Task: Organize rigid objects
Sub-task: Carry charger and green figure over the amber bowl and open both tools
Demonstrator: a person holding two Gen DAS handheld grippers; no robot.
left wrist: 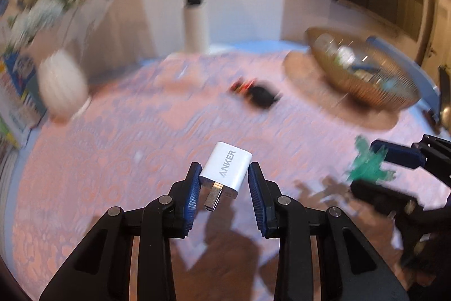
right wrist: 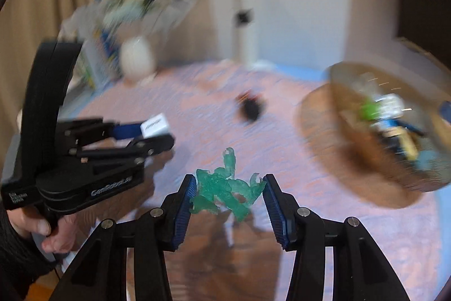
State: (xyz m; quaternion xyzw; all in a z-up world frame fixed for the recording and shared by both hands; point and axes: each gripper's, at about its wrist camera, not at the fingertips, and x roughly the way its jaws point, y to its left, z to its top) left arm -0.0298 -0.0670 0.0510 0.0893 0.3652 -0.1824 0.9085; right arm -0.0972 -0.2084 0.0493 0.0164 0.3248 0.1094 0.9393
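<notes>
So there's one white Anker charger [left wrist: 226, 170] and one translucent green figurine [right wrist: 227, 189], each in its own gripper, both up off the pink patterned tablecloth [left wrist: 126, 137]. The left gripper [left wrist: 224, 188] is pinched nearly closed on the charger's sides, prongs facing the camera. The right gripper [right wrist: 229, 198] is about half closed around the figurine, pads touching its limbs. Both tilt downward. One wire bowl [left wrist: 363, 75] with stuff in it sits far right, one small blurry black thing [left wrist: 260, 96] mid-table, one white vase [left wrist: 63, 83] on the left.
</notes>
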